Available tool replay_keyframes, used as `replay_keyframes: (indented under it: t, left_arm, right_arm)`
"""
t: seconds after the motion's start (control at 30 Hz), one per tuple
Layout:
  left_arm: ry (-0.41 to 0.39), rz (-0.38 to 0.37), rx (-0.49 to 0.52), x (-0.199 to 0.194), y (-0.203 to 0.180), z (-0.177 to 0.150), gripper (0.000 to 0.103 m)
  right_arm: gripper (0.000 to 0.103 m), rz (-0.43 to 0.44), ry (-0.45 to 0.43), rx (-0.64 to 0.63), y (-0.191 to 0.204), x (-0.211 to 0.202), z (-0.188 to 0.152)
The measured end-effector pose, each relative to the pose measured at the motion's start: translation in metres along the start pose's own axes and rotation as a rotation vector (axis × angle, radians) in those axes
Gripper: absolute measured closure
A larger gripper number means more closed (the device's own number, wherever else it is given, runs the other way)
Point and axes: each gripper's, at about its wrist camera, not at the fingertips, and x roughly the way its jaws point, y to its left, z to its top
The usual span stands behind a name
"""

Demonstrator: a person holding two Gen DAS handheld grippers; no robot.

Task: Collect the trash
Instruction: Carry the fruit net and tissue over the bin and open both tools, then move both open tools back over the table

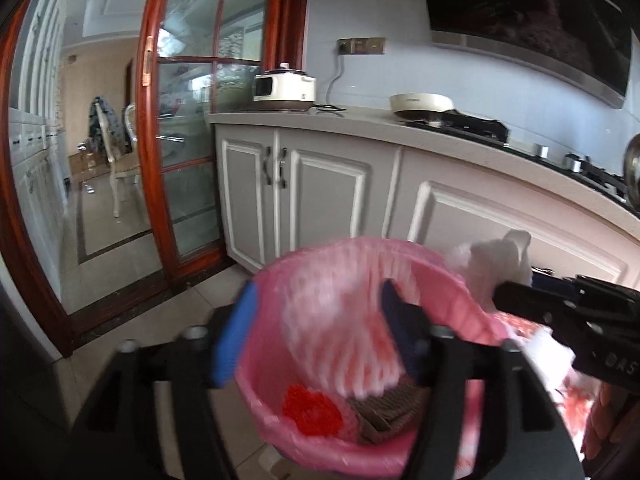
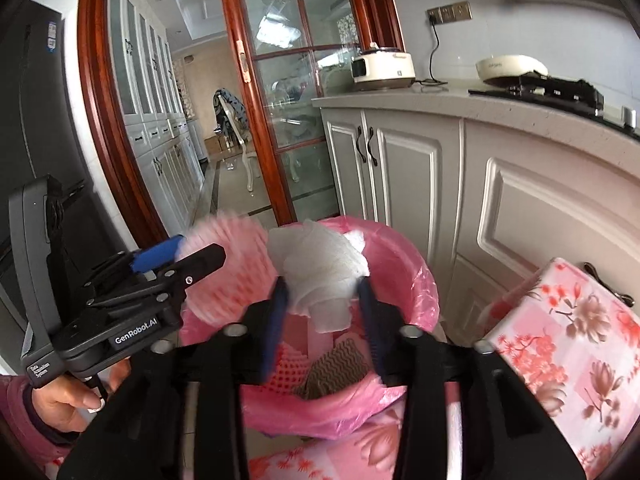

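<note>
A bin lined with a pink bag [image 1: 468,304] [image 2: 416,276] stands on the floor by the cabinets. Inside lie a red mesh piece [image 1: 312,410] and a brown corrugated piece [image 1: 390,410] [image 2: 338,368]. My left gripper [image 1: 316,328] is open over the bin, and a blurred pink foam net [image 1: 340,320] [image 2: 228,264] is between its fingers, falling or just loose. My right gripper [image 2: 322,300] is shut on a crumpled white tissue [image 2: 320,268] [image 1: 496,264] above the bin's mouth.
Grey-white cabinets [image 1: 332,196] and a counter [image 1: 440,140] with a cooker [image 1: 286,88], a pan and a hob run behind the bin. A wood-framed glass door [image 1: 188,120] stands left. A pink floral cloth [image 2: 560,340] covers a surface at the right.
</note>
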Motion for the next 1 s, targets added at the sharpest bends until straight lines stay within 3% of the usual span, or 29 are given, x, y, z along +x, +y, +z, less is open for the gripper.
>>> replay_keyframes:
  t: [0.1,0.13,0.37,0.47,0.57,0.73,1.0]
  left_arm:
    - [-0.005,0.037,-0.013,0.006,0.006,-0.001,0.025]
    - [-0.005,0.046,-0.020,0.007,0.008,-0.002,0.023]
    - [-0.015,0.074,0.004,-0.014,0.007,-0.013,0.021]
    - [-0.039,0.082,0.005,-0.036,0.006,-0.018,0.012]
    - [-0.055,0.060,-0.001,-0.064,0.003,-0.022,0.005]
    - [-0.071,-0.020,-0.020,-0.108,-0.008,-0.035,0.005]
    - [-0.051,-0.141,-0.023,-0.161,-0.053,-0.076,0.005]
  right_arm:
    - [0.055,-0.010,-0.006,-0.008,-0.005,0.000,-0.002]
    - [0.045,-0.012,-0.014,-0.008,-0.006,-0.003,-0.003]
    - [0.044,-0.033,-0.028,-0.015,-0.003,-0.023,-0.010]
    - [0.044,-0.057,-0.035,-0.039,0.004,-0.040,-0.014]
    - [0.044,-0.091,-0.042,-0.050,0.009,-0.063,-0.023]
    - [0.035,-0.158,-0.072,-0.009,0.011,-0.114,-0.051]
    - [0.032,-0.268,-0.081,0.068,0.003,-0.188,-0.108]
